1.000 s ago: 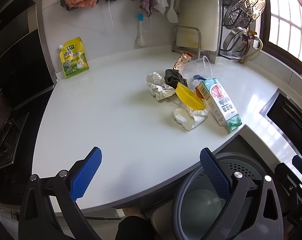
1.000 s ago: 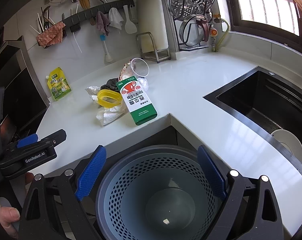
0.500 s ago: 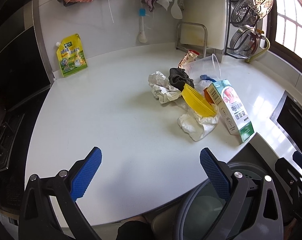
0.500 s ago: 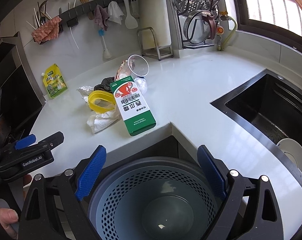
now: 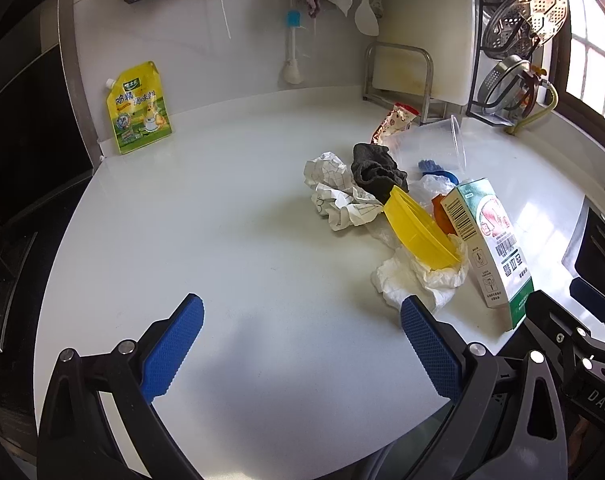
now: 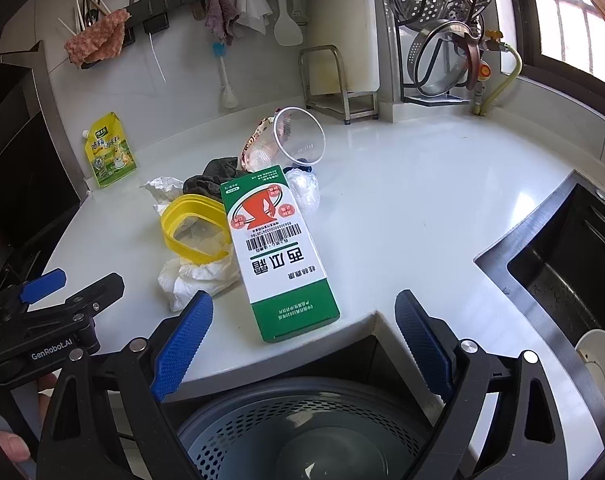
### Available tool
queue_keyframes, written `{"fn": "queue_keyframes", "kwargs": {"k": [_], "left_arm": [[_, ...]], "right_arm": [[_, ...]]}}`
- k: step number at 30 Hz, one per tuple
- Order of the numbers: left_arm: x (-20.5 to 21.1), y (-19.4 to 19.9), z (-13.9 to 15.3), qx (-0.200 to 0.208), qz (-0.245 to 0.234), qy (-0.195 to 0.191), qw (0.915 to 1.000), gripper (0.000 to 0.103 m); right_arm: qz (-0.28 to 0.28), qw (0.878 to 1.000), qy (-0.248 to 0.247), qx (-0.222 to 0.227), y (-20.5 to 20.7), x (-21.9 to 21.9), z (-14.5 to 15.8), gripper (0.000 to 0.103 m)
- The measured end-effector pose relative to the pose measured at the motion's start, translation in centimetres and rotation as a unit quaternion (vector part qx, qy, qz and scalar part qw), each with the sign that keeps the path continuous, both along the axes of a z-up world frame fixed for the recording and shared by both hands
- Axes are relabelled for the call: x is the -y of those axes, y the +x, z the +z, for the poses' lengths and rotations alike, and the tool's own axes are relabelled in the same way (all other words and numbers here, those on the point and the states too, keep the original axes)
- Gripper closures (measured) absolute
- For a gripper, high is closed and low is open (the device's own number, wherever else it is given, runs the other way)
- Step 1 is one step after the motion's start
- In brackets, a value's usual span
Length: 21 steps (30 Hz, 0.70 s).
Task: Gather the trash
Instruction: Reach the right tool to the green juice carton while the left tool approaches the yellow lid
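Up front in the left wrist view, the left tool [image 5: 300, 330] hangs over the white counter [image 5: 222, 240] with its blue pads wide apart and nothing between them. The trash sits as one heap: a green-and-white carton [image 5: 488, 244] lying flat near the counter's edge, a yellow tub [image 5: 418, 228] tipped against it on a white tissue [image 5: 418, 280], then crumpled paper [image 5: 338, 196], a dark rag [image 5: 376, 172] and a clear cup [image 5: 434, 144] on its side behind the carton. Compared with a second ago, the heap looms closer and the bin has slipped almost out of frame.

From the right wrist view, the right tool [image 6: 302, 328] is likewise spread open and empty, its pads either side of the carton's [image 6: 278, 252] green end. The grey bin [image 6: 302, 432] sits below the counter edge by the carton, showing less than before. The left tool [image 6: 54, 300] shows beside the tissue [image 6: 194, 280].
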State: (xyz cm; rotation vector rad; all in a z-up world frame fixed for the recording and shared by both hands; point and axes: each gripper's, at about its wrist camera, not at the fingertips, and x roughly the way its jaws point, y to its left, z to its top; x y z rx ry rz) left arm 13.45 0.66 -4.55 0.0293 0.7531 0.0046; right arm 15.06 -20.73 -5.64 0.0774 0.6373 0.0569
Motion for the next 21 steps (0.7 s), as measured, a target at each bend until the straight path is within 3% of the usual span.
{"fn": "queue_keyframes", "kwargs": {"k": [12,21], "left_arm": [[-0.4,1.0,-1.0,-0.012,0.006,-0.001,0.9999,0.006],[0.0,1.4,-1.4,-0.018,0.001,-0.004,0.9998,0.006]], "right_arm": [[0.026,0.999,-0.014,-0.014,4.5,-0.7,-0.8,0.015],[0.036,0.998,-0.041,-0.009,5.2,-1.4,-1.1,0.019]]}}
